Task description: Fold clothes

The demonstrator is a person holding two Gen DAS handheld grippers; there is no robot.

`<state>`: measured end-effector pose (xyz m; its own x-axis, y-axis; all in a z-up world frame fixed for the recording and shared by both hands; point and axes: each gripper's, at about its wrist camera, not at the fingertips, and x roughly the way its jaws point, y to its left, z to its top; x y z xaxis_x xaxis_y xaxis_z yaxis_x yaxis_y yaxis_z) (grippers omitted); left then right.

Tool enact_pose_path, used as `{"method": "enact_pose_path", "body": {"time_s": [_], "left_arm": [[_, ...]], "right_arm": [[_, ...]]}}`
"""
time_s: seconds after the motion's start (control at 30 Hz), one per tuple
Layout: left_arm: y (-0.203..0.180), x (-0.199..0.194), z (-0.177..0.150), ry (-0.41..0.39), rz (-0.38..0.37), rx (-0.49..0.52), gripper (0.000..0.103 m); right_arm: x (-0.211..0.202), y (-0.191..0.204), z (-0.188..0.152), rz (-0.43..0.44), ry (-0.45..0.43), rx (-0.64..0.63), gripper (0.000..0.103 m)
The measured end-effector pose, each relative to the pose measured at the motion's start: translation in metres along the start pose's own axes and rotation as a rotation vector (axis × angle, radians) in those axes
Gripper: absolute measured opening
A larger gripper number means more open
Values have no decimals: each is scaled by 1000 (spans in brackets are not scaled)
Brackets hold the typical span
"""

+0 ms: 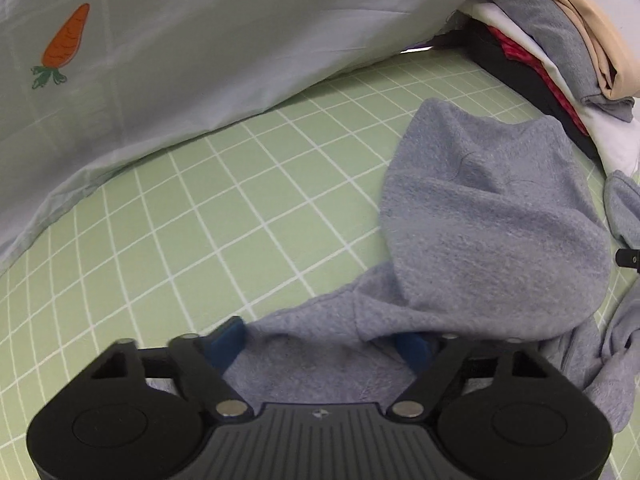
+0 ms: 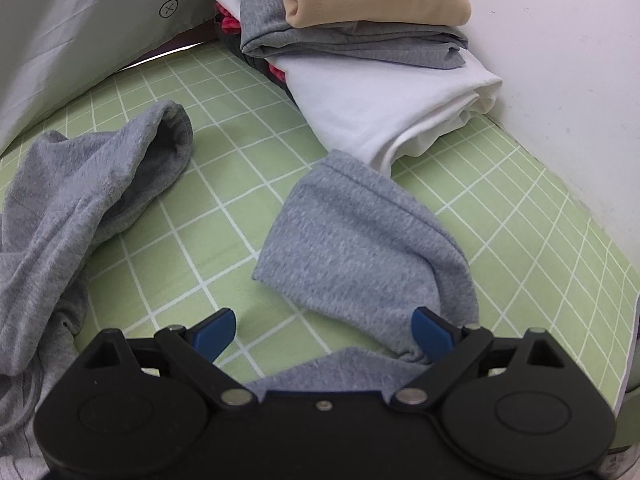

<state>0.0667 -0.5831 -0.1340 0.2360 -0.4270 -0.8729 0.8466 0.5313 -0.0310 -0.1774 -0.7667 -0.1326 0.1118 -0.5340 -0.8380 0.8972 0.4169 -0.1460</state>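
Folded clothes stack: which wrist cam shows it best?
Right wrist. The folded clothes stack sits near the middle of that view with its layers distinct: tan on top, grey beneath, white below, a red and dark piece at the back. The left wrist view catches the stack only at the upper right edge, squeezed and cropped by the fisheye rim.

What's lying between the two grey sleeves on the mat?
Only bare green mat between the left sleeve and right sleeve, in the right wrist view.

Green grid sheet, pale pillow, white wall

A green sheet (image 1: 224,184) with a white grid pattern covers the surface. At its far edge leans a pale pillow (image 1: 192,40) printed with an orange carrot (image 1: 66,40). A white wall (image 2: 568,80) borders the right side.
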Motion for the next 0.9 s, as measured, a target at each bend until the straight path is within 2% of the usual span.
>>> {"method": "enact_pose_path", "body": {"time_s": [0.03, 0.1, 0.2, 0.27, 0.4, 0.5, 0.57, 0.63, 0.7, 0.73, 0.8, 0.9], "left_arm": [[1, 0, -1, -6, -12, -14, 45], [4, 0, -3, -17, -37, -48, 13], [20, -6, -9, -41, -58, -157, 11], [39, -16, -14, -68, -42, -254, 10], [91, -50, -29, -123, 80, -422, 10], [138, -68, -52, -100, 169, -559, 10], [162, -73, -74, -64, 196, -643, 11], [171, -81, -92, -61, 203, -689, 17], [166, -91, -99, -89, 221, -683, 26], [161, -95, -98, -99, 253, -670, 36], [151, -103, -92, -121, 323, -653, 70], [140, -117, -78, -192, 332, -630, 79]], "right_arm": [[0, 1, 0, 0, 1, -3, 96], [0, 3, 0, -1, 3, -9, 96], [-1, 6, 0, 3, 3, -16, 96], [-3, 9, 1, 12, -2, -21, 96], [-8, 18, 1, 36, -12, -43, 96], [-11, 28, -1, 58, -18, -66, 96], [-13, 37, -2, 76, -20, -86, 96], [-15, 46, -3, 95, -21, -106, 96], [-17, 54, -4, 110, -22, -121, 96], [-18, 57, -4, 118, -22, -125, 96], [-20, 62, -5, 131, -23, -133, 96], [-23, 66, -5, 139, -29, -142, 96]]}}
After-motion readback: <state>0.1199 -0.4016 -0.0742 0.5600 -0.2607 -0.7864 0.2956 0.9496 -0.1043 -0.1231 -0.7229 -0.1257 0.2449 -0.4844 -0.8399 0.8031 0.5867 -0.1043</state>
